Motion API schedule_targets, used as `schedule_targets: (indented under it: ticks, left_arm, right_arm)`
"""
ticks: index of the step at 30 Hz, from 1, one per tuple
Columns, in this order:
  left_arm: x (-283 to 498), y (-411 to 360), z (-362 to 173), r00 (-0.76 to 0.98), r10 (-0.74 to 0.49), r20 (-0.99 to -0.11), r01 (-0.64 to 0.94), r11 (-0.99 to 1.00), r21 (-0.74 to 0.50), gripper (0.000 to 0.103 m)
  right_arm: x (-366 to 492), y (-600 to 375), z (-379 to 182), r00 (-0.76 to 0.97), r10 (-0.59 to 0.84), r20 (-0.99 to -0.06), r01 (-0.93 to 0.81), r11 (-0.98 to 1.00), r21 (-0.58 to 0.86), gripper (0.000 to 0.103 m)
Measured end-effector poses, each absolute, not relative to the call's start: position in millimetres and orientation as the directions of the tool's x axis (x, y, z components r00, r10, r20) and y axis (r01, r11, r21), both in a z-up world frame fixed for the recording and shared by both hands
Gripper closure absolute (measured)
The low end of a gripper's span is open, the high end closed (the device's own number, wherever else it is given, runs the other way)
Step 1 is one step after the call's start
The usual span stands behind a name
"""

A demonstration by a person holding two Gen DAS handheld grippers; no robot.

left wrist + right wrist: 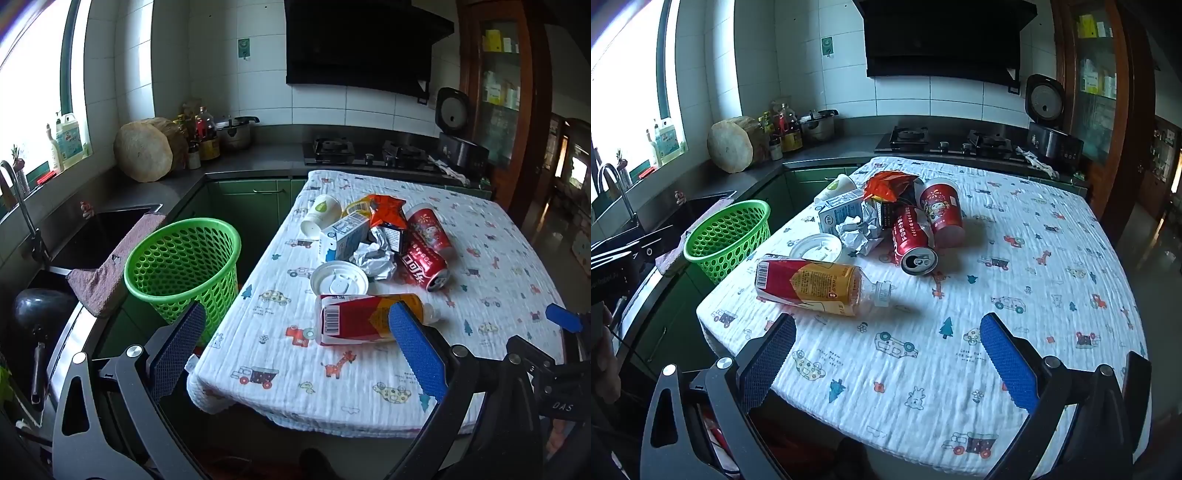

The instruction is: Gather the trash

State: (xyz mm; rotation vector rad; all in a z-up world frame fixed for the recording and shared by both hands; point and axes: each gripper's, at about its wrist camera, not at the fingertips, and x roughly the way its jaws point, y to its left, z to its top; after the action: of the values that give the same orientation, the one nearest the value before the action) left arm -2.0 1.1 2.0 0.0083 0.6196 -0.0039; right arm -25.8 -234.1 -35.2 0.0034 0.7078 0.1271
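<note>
Left claw (pixel 295 343) open, empty; bottle (pixel 365 319) on tablecloth (pixel 498 258); green basket (pixel 183 264) beside.

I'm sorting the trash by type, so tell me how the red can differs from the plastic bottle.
The red can is metal, red all over, its opened top facing the camera; the plastic bottle is clear, with a red and yellow label and its cap on. The can lies against the trash pile, touching the crumpled paper; the bottle lies apart, nearer the table's front edge. The bottle is longer. Both lie on their sides.
</note>
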Motion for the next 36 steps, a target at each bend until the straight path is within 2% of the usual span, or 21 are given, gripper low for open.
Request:
schedule_targets:
  ticks: [36]
  left_arm:
    - [1.5,1.7,-3.7,0.805,-0.002,-0.593,0.013,1.0,0.015,0.005]
  right_arm:
    - [-21.8,-233.1,-38.7,0.749,0.119,-0.652,-0.12,0.992,0.043,0.006]
